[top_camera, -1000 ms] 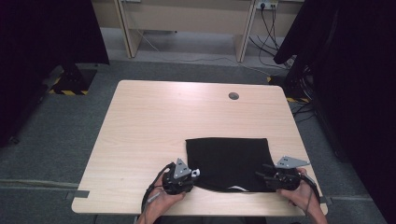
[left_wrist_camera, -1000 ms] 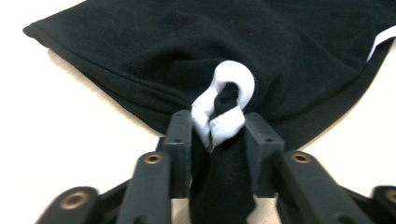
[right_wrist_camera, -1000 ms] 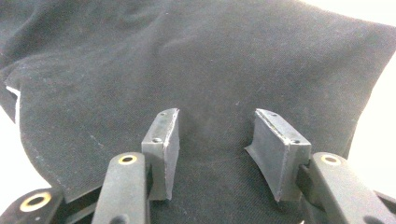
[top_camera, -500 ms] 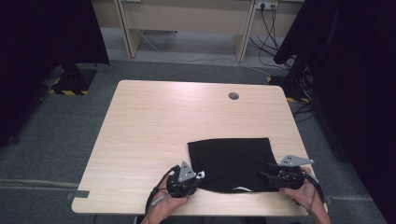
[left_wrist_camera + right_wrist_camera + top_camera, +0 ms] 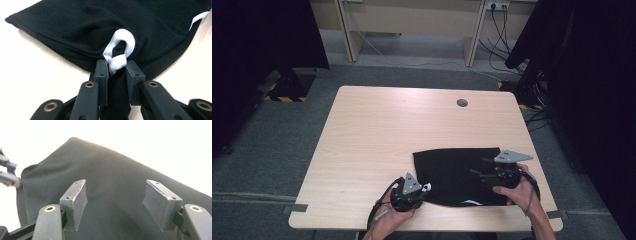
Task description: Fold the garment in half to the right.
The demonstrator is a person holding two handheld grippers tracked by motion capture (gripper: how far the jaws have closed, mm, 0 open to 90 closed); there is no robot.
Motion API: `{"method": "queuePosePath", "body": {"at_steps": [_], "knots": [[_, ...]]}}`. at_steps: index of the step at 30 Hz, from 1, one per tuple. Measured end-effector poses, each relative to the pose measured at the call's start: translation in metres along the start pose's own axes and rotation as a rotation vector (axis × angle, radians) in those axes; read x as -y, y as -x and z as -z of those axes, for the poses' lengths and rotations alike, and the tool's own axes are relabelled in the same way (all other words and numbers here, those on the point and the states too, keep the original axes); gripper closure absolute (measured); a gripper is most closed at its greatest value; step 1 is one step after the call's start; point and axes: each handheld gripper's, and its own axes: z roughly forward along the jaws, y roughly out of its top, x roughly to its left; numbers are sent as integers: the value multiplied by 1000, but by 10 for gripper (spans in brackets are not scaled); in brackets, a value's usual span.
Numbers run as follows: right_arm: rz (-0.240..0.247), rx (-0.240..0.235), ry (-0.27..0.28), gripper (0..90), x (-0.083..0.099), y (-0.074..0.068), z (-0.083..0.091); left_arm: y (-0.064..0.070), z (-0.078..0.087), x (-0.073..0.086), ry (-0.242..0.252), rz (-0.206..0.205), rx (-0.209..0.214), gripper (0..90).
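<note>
Since half a second ago the black garment (image 5: 459, 175) has shifted toward 4 o'clock on the worktop (image 5: 377, 135), and both our hands have drifted with it. It lies flat at the worktop's 5 o'clock corner. Our left gripper (image 5: 117, 72) has its jaws pinching a bunched fold at the white-trimmed edge (image 5: 120, 53), at the cloth's 7 o'clock corner. Our right gripper (image 5: 115, 202) hovers over the cloth at 3 o'clock, jaws spread and holding nothing. We judge the fabric light, soft and limp: it will sag and crease, so we should grip hems or corners, not the middle.
</note>
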Motion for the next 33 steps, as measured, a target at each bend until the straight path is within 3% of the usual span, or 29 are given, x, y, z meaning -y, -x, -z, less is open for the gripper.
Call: {"method": "queuePosePath", "body": {"at_steps": [18,20,33], "knots": [[15,-55,-9,290,-38,-20,-51,-1,0,0,1,12,4,743],[31,-91,-19,292,-45,-25,-64,-1,0,0,1,10,3,743],[82,-126,-59,325,-68,-44,-105,-1,0,0,2,18,6,744]]}}
